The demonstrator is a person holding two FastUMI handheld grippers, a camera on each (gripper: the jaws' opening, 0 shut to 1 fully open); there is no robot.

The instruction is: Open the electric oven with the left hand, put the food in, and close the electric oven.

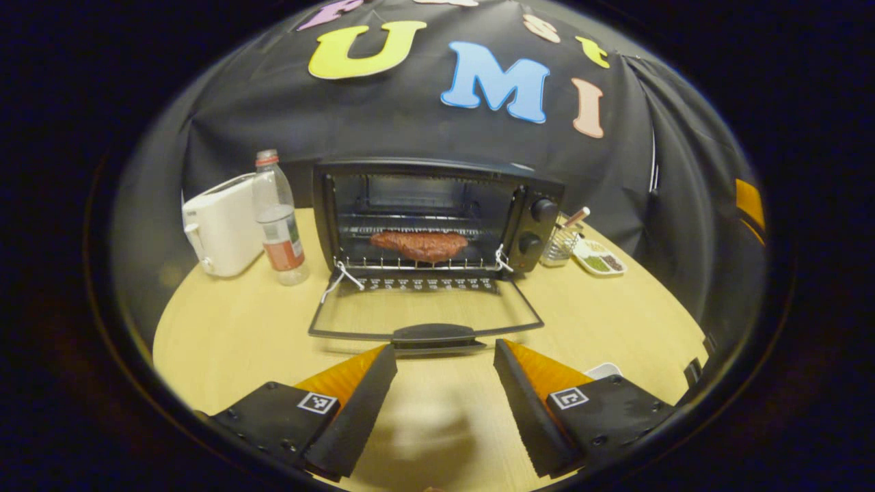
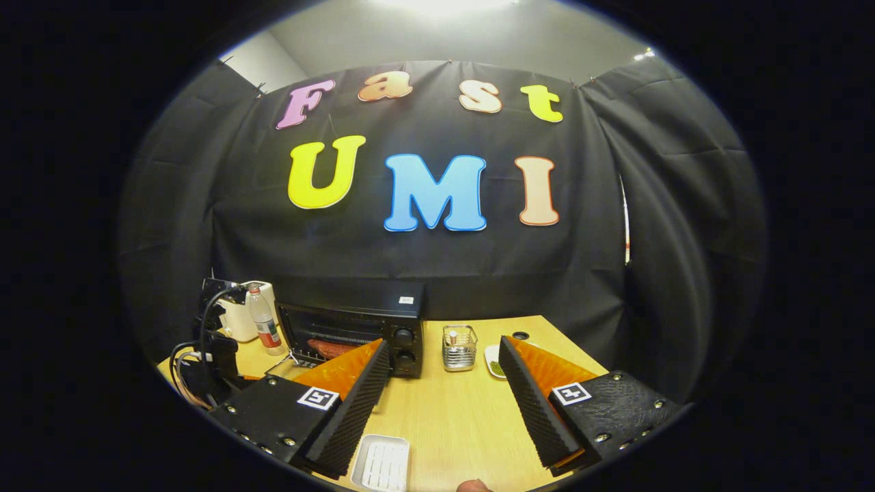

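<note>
The black electric oven (image 1: 437,212) stands at the back of the round wooden table with its glass door (image 1: 424,311) folded down flat. A brown piece of meat (image 1: 420,245) lies on the wire rack inside. My left gripper (image 1: 444,359) is open, just in front of the door's handle (image 1: 433,333), fingers to either side and apart from it. In the right gripper view the oven (image 2: 369,328) sits at the left with the meat (image 2: 333,348) inside. My right gripper (image 2: 444,369) hangs open and holds nothing. The other gripper (image 2: 212,355) with its cables shows at far left.
A white toaster (image 1: 219,225) and a water bottle (image 1: 279,222) stand left of the oven. To its right are a wire holder (image 1: 560,242) and a small dish (image 1: 600,258). A white empty tray (image 2: 381,465) lies near the front edge below my right gripper.
</note>
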